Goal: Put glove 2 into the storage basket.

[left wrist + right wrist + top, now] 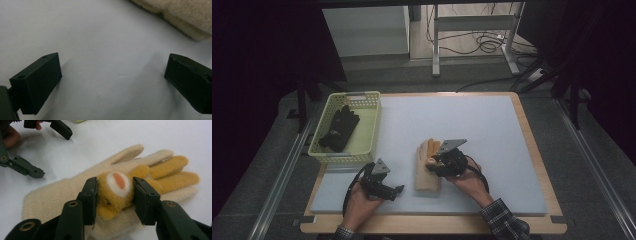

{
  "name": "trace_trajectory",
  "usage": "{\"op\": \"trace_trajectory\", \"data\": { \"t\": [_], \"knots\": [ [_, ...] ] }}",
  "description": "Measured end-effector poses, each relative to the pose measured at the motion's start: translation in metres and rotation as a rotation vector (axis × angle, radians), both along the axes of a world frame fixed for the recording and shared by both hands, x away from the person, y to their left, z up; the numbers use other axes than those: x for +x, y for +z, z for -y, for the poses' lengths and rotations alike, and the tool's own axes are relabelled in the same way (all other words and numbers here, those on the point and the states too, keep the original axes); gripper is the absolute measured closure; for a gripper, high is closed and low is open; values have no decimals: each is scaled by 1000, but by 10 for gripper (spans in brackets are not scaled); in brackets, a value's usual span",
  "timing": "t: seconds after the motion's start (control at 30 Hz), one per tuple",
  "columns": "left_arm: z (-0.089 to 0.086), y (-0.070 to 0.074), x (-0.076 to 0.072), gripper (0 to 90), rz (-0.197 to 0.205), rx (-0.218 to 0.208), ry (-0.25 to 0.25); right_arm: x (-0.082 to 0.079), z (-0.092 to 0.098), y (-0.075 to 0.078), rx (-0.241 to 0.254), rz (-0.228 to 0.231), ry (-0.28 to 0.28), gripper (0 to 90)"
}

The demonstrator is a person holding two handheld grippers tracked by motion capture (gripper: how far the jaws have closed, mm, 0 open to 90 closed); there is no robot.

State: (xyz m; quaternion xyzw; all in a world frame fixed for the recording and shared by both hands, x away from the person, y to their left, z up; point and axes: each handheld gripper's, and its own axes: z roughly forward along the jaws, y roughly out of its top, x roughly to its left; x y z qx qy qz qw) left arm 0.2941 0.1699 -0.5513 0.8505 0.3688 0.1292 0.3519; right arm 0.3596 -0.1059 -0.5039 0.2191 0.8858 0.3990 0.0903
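A beige fleece glove (pixel 427 179) (pixel 47 197) lies flat on the white mat (pixel 462 120), fingers pointing away from the person. On top of it rests an orange-yellow glove (pixel 432 147) (pixel 170 168) with a white and orange patch. My right gripper (pixel 435 163) (pixel 115 187) is shut on the orange glove's bunched end, a pad pressing on each side. My left gripper (pixel 395 189) (pixel 112 72) stands open just above the bare mat, left of the beige glove's cuff (pixel 182 17), with nothing between its jaws.
A pale yellow basket (pixel 373 125) stands at the mat's left edge with a black glove (pixel 339 129) inside. The mat lies on a wooden board (pixel 532 145). The left gripper (pixel 47 150) shows open at the top left of the right gripper view.
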Motion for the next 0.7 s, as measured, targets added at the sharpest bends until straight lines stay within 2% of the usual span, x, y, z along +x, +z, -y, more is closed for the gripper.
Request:
{"op": "trace_trajectory", "data": {
  "t": [0.1, 0.2, 0.33, 0.43, 0.53, 0.63, 0.7],
  "knots": [
    [0, 0, 0, 10, 0, 0, 0, 1, 2, -3, 14, -16, -8, 503],
    [0, 0, 0, 10, 0, 0, 1, 1, 2, -7, 2, -40, -11, 434],
    [0, 0, 0, 10, 0, 1, 0, 0, 3, -2, -10, -30, -22, 381],
    [0, 0, 0, 10, 0, 0, 0, -2, 6, 5, -4, -15, -27, 378],
    [0, 0, 0, 10, 0, -2, 3, -4, 13, 15, 11, 9, -37, 396],
    [0, 0, 0, 10, 0, 1, 0, -8, 26, 19, 21, 13, -47, 523],
    [0, 0, 0, 10, 0, 0, 1, -11, 33, 18, 10, 6, -49, 621]
  ]
}}
